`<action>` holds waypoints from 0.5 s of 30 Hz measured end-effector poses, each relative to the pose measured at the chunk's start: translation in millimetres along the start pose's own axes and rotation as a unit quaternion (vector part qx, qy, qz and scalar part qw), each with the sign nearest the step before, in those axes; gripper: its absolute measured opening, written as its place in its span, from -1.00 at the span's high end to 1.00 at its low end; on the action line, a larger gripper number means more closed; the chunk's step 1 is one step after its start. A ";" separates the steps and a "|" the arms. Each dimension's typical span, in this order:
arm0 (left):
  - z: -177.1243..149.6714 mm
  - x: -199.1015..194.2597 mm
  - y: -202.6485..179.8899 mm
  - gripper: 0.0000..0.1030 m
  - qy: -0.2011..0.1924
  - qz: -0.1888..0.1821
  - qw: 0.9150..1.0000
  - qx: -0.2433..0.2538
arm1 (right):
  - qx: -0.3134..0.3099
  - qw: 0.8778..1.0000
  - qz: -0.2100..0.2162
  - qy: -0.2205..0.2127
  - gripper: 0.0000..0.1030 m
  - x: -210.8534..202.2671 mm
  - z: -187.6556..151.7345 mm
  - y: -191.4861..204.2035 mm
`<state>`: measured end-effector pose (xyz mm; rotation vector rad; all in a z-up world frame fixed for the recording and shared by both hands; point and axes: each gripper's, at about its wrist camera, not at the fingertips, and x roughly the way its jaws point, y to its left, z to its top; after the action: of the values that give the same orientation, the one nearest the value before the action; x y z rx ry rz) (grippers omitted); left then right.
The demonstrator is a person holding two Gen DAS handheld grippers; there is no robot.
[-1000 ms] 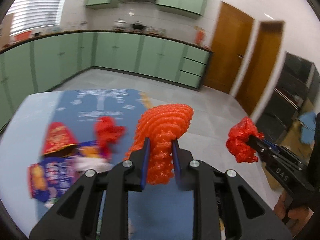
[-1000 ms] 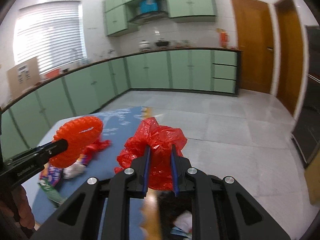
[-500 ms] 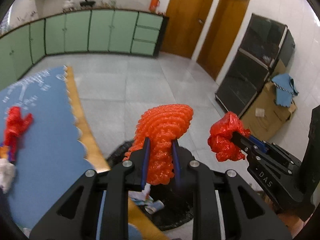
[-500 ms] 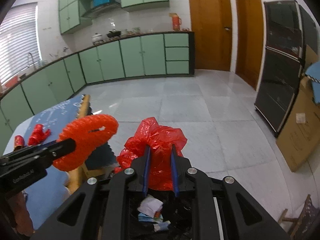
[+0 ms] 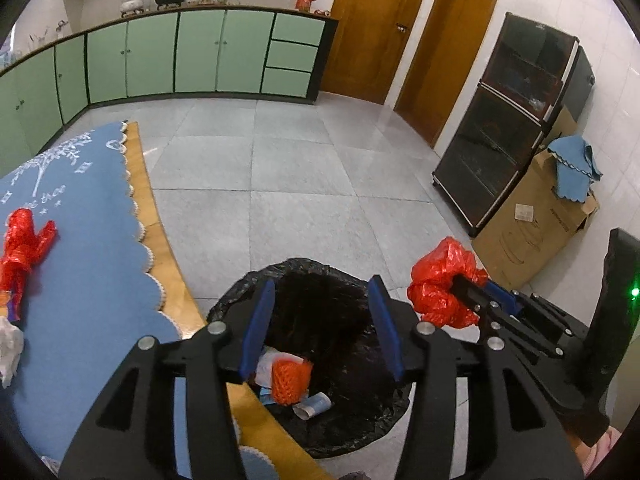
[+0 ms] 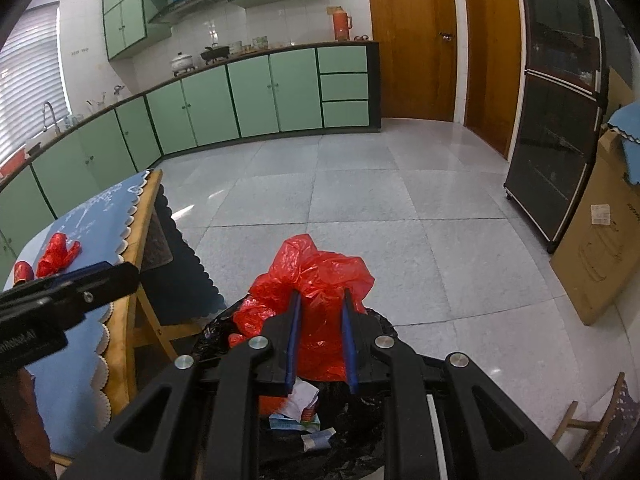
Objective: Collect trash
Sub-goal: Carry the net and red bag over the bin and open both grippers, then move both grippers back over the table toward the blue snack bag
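Your left tool (image 5: 322, 322) is opening, empty, above the bin (image 5: 240, 300); your right tool (image 6: 320, 338) stays clamped on the red bag (image 6: 320, 272).

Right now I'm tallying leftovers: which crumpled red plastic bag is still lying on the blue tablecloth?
The crumpled red plastic bag at the left, lying loose on the blue tablecloth; the other red bag is clamped in the right gripper.

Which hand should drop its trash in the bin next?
The right. Its tongs are shut on the red plastic bag right over the black-lined bin. The left tongs are opening with nothing between them; their orange foam net already lies in the bin.
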<state>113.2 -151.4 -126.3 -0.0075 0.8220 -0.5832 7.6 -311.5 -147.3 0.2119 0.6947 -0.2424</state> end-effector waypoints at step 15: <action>3.0 -34.9 25.0 -0.05 -0.038 0.045 0.998 -0.019 | -0.013 1.000 -0.001 -0.007 -0.37 -3.6 2.6 15.3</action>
<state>108.8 -113.8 -105.9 -0.0278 0.7560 -0.4801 10.9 -297.1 -141.4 0.1846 0.6830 -0.2366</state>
